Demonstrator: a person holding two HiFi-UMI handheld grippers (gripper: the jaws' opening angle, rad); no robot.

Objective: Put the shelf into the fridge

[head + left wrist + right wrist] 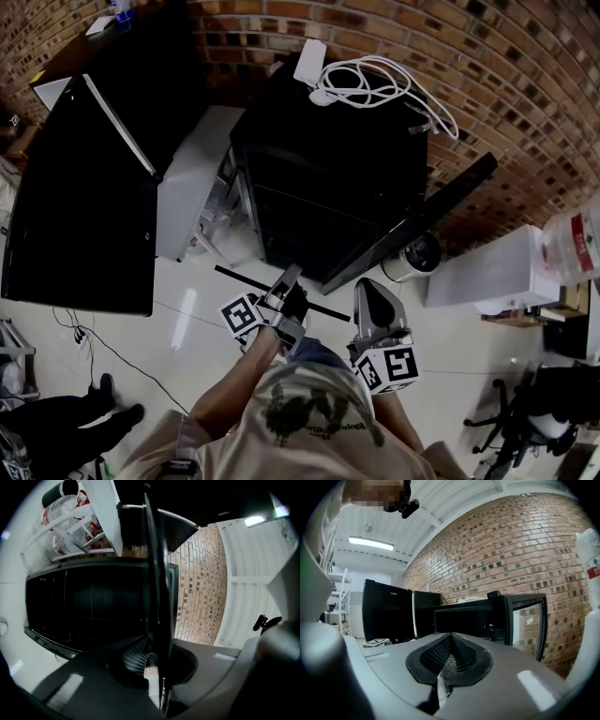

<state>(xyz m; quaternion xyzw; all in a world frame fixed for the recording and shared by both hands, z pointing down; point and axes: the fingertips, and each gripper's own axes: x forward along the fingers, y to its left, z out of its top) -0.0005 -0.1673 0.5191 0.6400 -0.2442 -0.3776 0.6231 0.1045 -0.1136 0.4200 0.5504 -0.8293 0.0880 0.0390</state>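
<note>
Fridge [328,183] open (interior dark); shelf [326,311] in left claw [291,278].

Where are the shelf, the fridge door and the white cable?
shelf [157,597], left gripper view, on its dark edge, seen end-on.
fridge door [422,216], head view, on the open door's top edge.
white cable [328,96], head view, on the bunched end atop the fridge.

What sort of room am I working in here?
Likely a lab or workshop rather than a home kitchen. It has a bare brick wall, a small fridge with its door open, and a taller black fridge standing beside it.
</note>
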